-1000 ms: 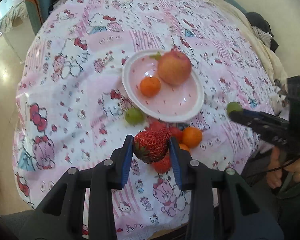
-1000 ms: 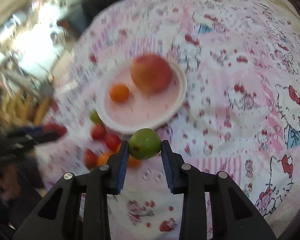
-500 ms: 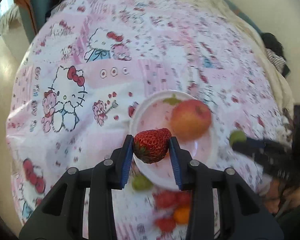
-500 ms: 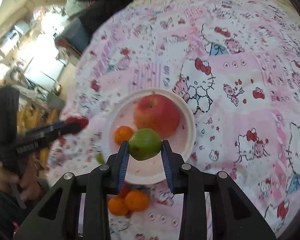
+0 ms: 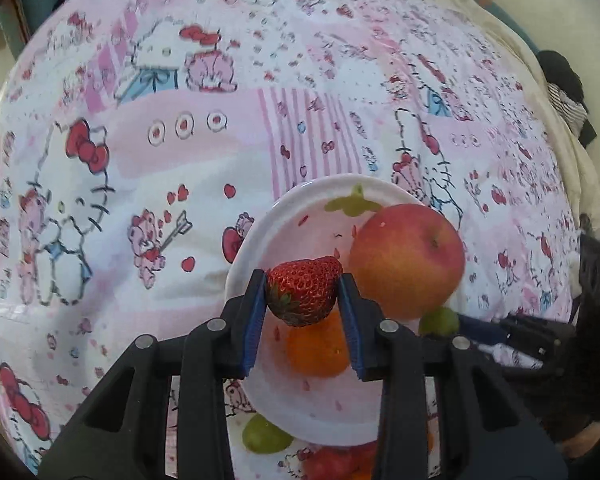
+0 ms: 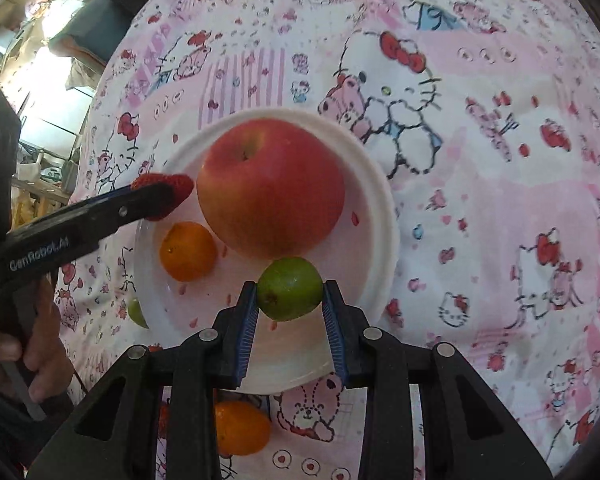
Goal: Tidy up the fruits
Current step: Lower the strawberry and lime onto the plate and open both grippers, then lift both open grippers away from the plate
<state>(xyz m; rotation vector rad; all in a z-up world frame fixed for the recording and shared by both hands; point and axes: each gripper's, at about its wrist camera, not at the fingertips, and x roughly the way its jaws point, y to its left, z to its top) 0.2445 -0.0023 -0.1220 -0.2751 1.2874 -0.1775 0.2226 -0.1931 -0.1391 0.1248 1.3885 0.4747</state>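
My left gripper (image 5: 303,294) is shut on a red strawberry (image 5: 302,295) and holds it over the near left part of the white plate (image 5: 256,232). My right gripper (image 6: 290,294) is shut on a small green fruit (image 6: 290,288) over the plate's (image 6: 380,200) near side. On the plate lie a big red apple (image 6: 270,186) and a small orange (image 6: 187,250). The apple (image 5: 406,260) and the orange (image 5: 318,350) also show in the left wrist view. The left gripper with the strawberry (image 6: 162,194) shows at the plate's left in the right wrist view.
The table has a pink Hello Kitty cloth (image 5: 180,120). Loose fruit lies on the cloth beside the plate: a green fruit (image 5: 265,436), red strawberries (image 5: 332,462) and an orange (image 6: 240,428). A dark bundle (image 5: 566,92) lies at the far right edge.
Both grippers have moved forward and down over the plate, each still holding its fruit. The plate and apple now look much closer.
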